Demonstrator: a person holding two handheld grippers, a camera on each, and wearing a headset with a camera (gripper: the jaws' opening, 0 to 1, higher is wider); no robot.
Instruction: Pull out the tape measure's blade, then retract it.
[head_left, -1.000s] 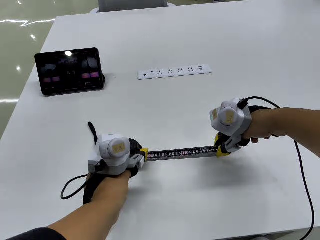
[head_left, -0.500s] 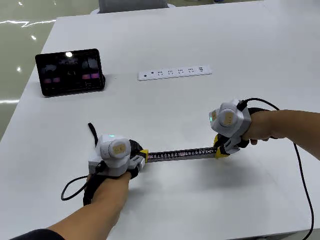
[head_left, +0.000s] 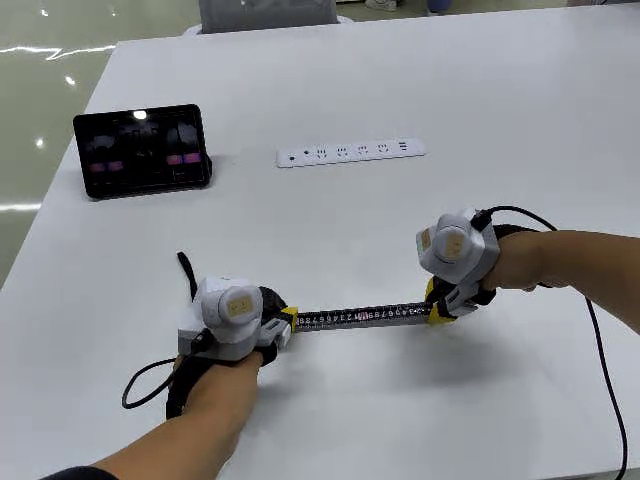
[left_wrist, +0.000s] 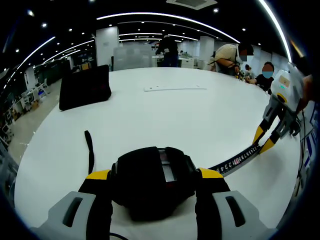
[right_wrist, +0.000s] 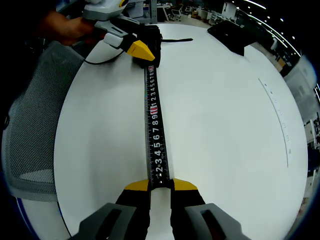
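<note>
Tape measure case (left_wrist: 150, 182) sits on the near-left part of the table (head_left: 420, 80), clamped btwn the jaws of the left gripper (head_left: 280, 322), which press on its two sides. The blade (right_wrist: 154, 125) runs out of it, low along the table top, to the right gripper (right_wrist: 160, 186). Those jaws are closed on the blade's tip end, numbers facing up. A black wrist strap (head_left: 185, 268) trails off the case, away from the person.

What could go wrong, imo:
- Tip grip looks thin: narrow metal in small jaws. If the right jaws ease off w/ the blade out, the spring prob snaps it back fast. The hook would slam the case mouth & the blade may whip.
- If the right gripper lifts or drifts sideways, the blade could twist or kink, esp. mid-span.
- Case looks rounded & smooth. A hard pull could turn it or drag it out of the left jaws, so the pull wants to be in line w/ the case mouth.
- For the retract: walk the right gripper back toward the case, don't just let go.
- The right gripper's cable (head_left: 600, 330) hangs over the table edge. A snag there would jerk the hand.

Count: 1 tape measure, 1 blade, 1 strap, 2 grippers, 2 cables (1 each), 1 table. Also 1 dark tablet (head_left: 142, 148) standing far left & 1 white power strip (head_left: 350, 152) beyond the blade, both well apart from the work.
</note>
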